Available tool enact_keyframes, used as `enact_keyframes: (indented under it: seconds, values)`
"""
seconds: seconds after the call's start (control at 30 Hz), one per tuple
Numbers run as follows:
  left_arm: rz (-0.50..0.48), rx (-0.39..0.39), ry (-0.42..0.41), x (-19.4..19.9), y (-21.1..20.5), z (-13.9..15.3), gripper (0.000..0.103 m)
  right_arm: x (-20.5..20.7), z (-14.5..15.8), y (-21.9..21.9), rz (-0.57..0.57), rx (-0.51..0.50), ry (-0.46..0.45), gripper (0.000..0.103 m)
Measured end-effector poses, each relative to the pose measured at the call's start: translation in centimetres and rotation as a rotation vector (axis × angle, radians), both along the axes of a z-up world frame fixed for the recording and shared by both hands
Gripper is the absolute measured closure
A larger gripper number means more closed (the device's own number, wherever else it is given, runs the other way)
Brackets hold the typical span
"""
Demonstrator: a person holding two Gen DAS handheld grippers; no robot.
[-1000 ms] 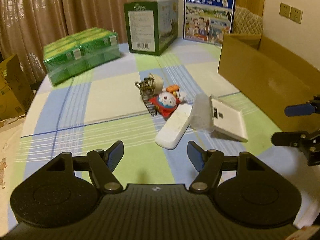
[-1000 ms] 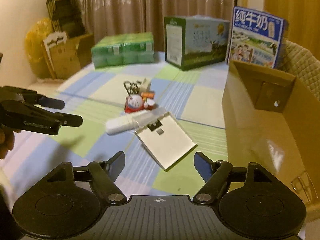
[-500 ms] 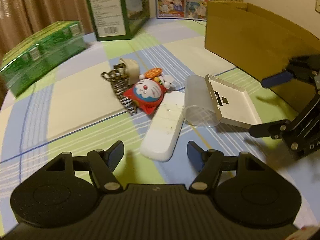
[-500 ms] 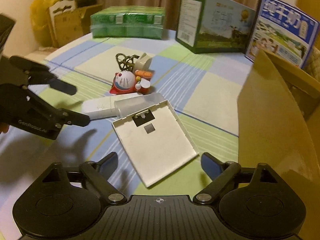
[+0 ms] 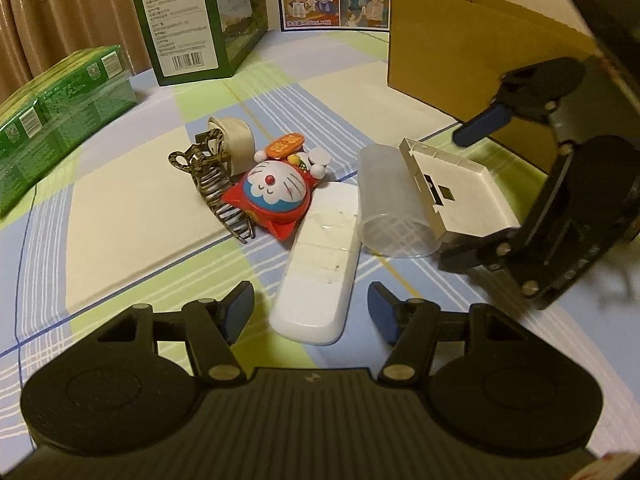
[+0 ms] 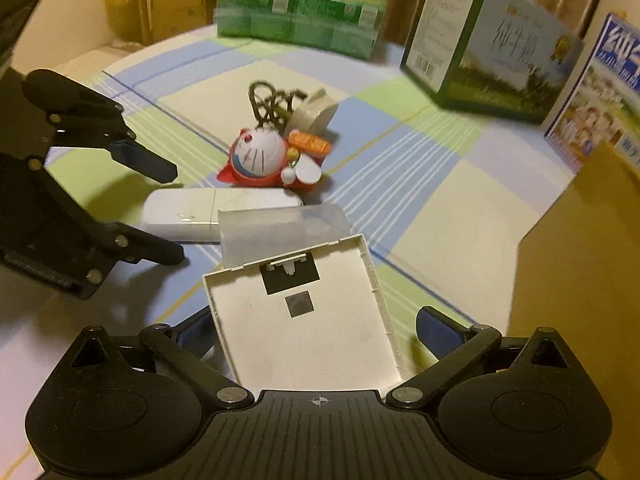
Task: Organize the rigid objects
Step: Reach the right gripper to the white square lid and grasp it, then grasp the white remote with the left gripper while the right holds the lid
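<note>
White tray (image 6: 304,320) lies at lower centre, now between the wide-open, empty right gripper (image 6: 316,334); a second ago it lay well ahead. Left gripper (image 5: 310,312), also open and empty, has closed on the white bar (image 5: 320,280). Both pickups look imminent; box (image 5: 472,44) upper right.

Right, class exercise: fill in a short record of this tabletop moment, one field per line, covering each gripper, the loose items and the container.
left gripper: jaws open, either side of the white remote
right gripper: jaws open, astride the white tray-like cover
clear plastic cup: on its side, against the cover
Doraemon toy: touching the remote's far end
hair claw: left of the toy
cardboard box: open, far right
</note>
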State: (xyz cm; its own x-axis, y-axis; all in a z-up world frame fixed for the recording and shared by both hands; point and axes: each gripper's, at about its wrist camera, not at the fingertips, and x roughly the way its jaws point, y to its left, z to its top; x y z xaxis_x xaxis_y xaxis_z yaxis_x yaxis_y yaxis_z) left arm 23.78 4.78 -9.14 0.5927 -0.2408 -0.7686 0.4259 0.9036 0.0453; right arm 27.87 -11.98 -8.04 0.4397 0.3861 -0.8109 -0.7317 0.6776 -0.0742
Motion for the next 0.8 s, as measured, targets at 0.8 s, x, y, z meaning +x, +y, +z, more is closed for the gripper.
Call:
enact_keyframes:
  seconds: [0.8]
  values:
    - [0.137,-0.009,0.064,-7.5,-2.0,1.5,0.068,-9.2,0.8,-5.4,-0.43,0.191,0.189,0.014]
